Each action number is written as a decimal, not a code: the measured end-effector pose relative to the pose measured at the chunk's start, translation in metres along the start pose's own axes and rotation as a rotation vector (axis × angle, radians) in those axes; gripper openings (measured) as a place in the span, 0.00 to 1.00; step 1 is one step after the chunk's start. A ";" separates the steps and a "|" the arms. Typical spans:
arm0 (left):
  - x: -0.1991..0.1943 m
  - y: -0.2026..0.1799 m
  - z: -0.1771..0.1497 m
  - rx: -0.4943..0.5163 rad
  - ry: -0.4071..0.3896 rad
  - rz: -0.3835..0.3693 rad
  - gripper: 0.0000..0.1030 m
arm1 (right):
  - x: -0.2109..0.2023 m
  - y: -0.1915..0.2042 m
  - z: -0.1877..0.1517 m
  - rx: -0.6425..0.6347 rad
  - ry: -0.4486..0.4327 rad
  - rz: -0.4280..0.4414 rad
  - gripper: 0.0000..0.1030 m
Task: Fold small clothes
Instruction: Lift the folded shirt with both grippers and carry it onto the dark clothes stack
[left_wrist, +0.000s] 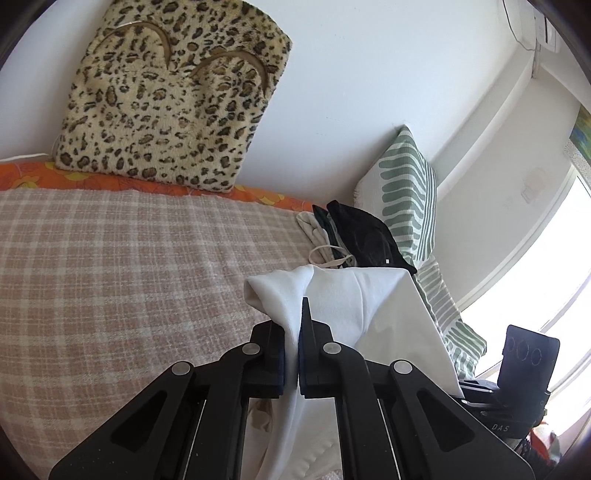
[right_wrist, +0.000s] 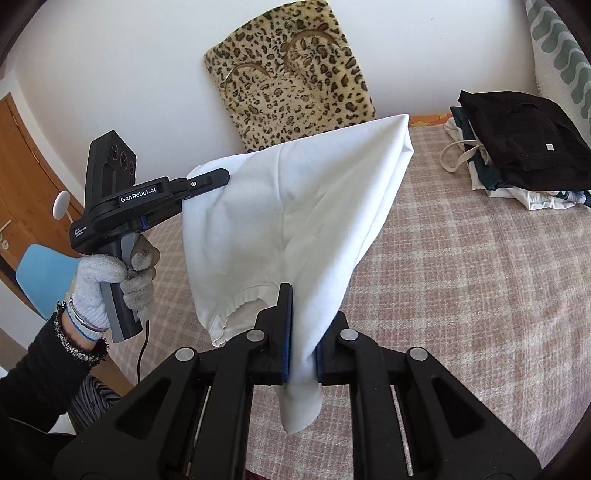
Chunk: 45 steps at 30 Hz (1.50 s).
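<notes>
White garment (right_wrist: 295, 206) held aloft over bed (right_wrist: 461, 295), pinched by both tools: left tool (left_wrist: 297, 332), right tool (right_wrist: 301, 332). Folded stack (right_wrist: 517, 151) done; this piece not yet folded.

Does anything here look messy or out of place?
Nothing is damaged. The pile of folded clothes looks a bit untidy: a cream loop of strap sticks out onto the checked blanket. The white garment hangs bunched between both grippers.
</notes>
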<state>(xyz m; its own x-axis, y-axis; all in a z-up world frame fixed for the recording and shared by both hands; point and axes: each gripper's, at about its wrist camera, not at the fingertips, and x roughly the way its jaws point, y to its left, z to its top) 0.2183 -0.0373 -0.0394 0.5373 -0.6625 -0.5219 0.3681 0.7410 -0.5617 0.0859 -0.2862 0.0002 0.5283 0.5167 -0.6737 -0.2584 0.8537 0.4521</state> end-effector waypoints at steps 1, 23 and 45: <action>0.005 -0.007 0.002 0.009 0.002 -0.004 0.03 | -0.006 -0.006 0.000 0.007 -0.009 -0.005 0.10; 0.141 -0.142 0.066 0.143 0.035 -0.110 0.03 | -0.103 -0.145 0.077 0.045 -0.104 -0.162 0.10; 0.263 -0.202 0.131 0.243 0.045 -0.092 0.03 | -0.109 -0.291 0.164 0.067 -0.170 -0.206 0.10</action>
<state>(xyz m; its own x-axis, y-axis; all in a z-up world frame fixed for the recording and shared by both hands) 0.3847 -0.3469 0.0201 0.4608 -0.7285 -0.5069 0.5884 0.6784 -0.4400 0.2360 -0.6017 0.0375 0.6935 0.3097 -0.6505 -0.0804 0.9305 0.3573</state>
